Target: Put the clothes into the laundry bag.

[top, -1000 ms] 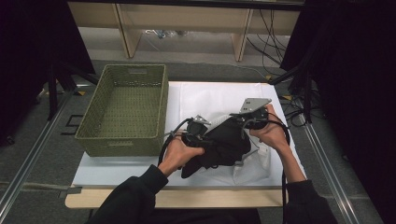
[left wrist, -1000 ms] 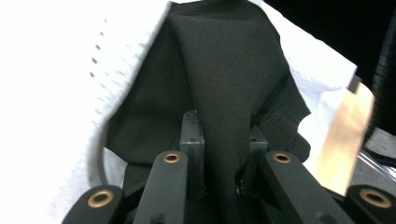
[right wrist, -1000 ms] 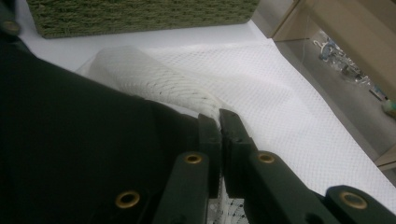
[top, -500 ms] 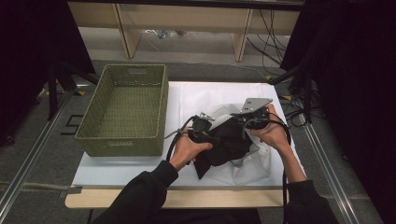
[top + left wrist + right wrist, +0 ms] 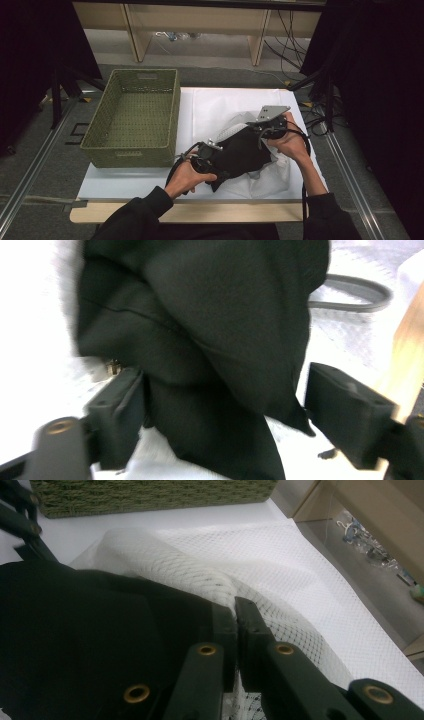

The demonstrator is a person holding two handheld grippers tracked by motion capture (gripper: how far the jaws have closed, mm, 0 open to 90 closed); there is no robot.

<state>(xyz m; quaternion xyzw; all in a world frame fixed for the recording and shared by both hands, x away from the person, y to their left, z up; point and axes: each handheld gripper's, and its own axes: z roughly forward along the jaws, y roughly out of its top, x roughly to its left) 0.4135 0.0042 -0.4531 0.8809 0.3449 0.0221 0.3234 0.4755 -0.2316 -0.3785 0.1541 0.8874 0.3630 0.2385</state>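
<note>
A black garment (image 5: 245,152) lies bunched at the mouth of a white mesh bag (image 5: 234,131) on the table's right half. My left gripper (image 5: 210,150) is at the garment's left end. In the left gripper view its jaws stand wide apart, open (image 5: 230,405), with a hanging fold of the black garment (image 5: 210,330) between them. My right gripper (image 5: 260,127) is at the bag's far side. Its jaws (image 5: 235,610) are shut on the rim of the mesh bag (image 5: 200,575), with the black garment (image 5: 75,630) just to their left.
A green woven basket (image 5: 172,115) stands on the left half of the table, beside the left hand. A white cover (image 5: 130,180) spreads over the tabletop. Cables (image 5: 312,125) run off the right edge. A wooden shelf frame (image 5: 260,40) stands beyond the table.
The left hand and its gripper have shifted slightly along the black garment, which has bunched closer to the bag. The right gripper has kept its hold in the same place.
</note>
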